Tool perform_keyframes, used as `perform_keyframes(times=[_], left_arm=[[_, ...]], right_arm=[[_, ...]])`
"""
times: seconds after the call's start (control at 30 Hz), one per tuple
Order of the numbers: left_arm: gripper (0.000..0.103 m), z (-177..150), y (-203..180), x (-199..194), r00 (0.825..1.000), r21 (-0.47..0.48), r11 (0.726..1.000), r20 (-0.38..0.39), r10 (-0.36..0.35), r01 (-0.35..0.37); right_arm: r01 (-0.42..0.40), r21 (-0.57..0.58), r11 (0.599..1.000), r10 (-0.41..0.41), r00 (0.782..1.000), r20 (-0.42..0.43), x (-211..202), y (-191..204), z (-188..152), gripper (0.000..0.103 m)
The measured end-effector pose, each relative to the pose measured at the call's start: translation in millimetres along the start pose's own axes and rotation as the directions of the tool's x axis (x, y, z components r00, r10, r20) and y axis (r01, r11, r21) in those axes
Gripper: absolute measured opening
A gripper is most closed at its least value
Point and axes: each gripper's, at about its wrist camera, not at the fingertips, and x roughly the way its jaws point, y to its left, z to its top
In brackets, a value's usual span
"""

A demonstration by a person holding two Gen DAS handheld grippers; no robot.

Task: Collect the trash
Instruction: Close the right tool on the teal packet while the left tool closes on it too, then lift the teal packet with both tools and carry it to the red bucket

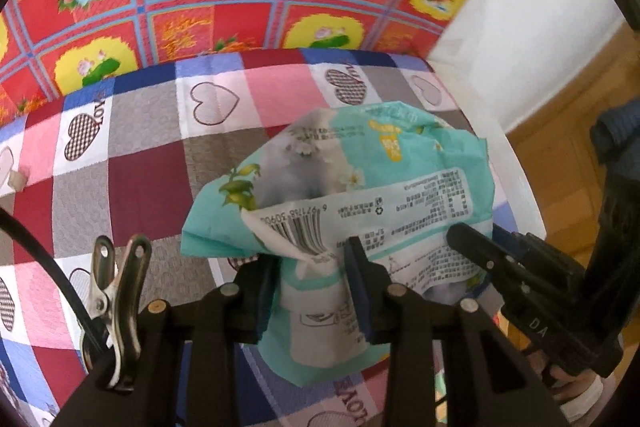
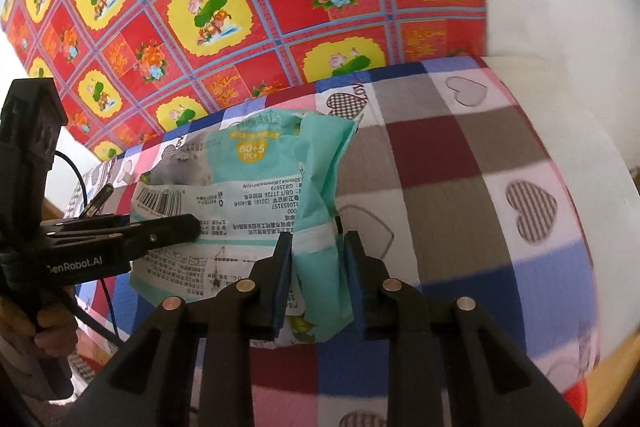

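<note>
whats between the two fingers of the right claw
A crumpled fold of the teal wipes wrapper sits between the right claw fingers, seen in the right wrist view. The left claw has the same wrapper between its fingers, above the checked heart cloth.

Wipes wrapper point(image 1: 352, 187) print blurred, mostly unreadable. Wrapper's lower part hidden behind left claw point(image 1: 316, 283) pads. Checkered cloth point(image 1: 132, 163) cut off by lower frame edge. Person's hand point(image 2: 44, 331) mostly hidden behind handle.

The wrapper point(image 2: 248, 195) reads "80+5 pcs", the left claw point(image 2: 132, 239) "GenRobot.AI", the cloth point(image 1: 132, 155) "Love".
</note>
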Motion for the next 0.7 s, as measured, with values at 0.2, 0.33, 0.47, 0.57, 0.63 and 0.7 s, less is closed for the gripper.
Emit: perform_keyframes(times=[0.2, 0.33, 0.47, 0.57, 0.63, 0.7], left_arm=[[0.034, -14.7, -10.8, -15.4, 1.0, 0.08, 0.996, 0.003, -0.029, 0.028], [0.034, -26.4, -17.7, -24.0, 0.999, 0.129, 0.991, 0.009, -0.044, 0.043], [0.034, -39.2, -24.9, -30.4, 0.998, 0.169, 0.984, 0.005, -0.057, 0.056], [0.034, -48.2, -29.5, -34.3, 0.998, 0.196, 0.978, -0.001, -0.07, 0.069], [0.034, -53.5, -32.7, -37.2, 0.997, 0.216, 0.973, -0.006, -0.08, 0.08], [0.033, -58.2, -36.6, -40.4, 0.996, 0.236, 0.968, -0.01, -0.088, 0.088]], right_arm=[[0.045, 0.064, 0.997, -0.048, 0.998, 0.041, -27.8, 8.4, -23.7, 0.026], [0.069, 0.099, 0.993, -0.076, 0.995, 0.065, -43.8, 13.2, -41.0, 0.026], [0.095, 0.133, 0.986, -0.108, 0.99, 0.09, -57.3, 18.2, -58.8, 0.026], [0.111, 0.158, 0.981, -0.128, 0.986, 0.104, -67.7, 19.6, -72.5, 0.026], [0.119, 0.183, 0.976, -0.141, 0.984, 0.113, -75.2, 19.9, -82.5, 0.026], [0.129, 0.195, 0.972, -0.154, 0.981, 0.12, -81.7, 20.1, -90.5, 0.026]])
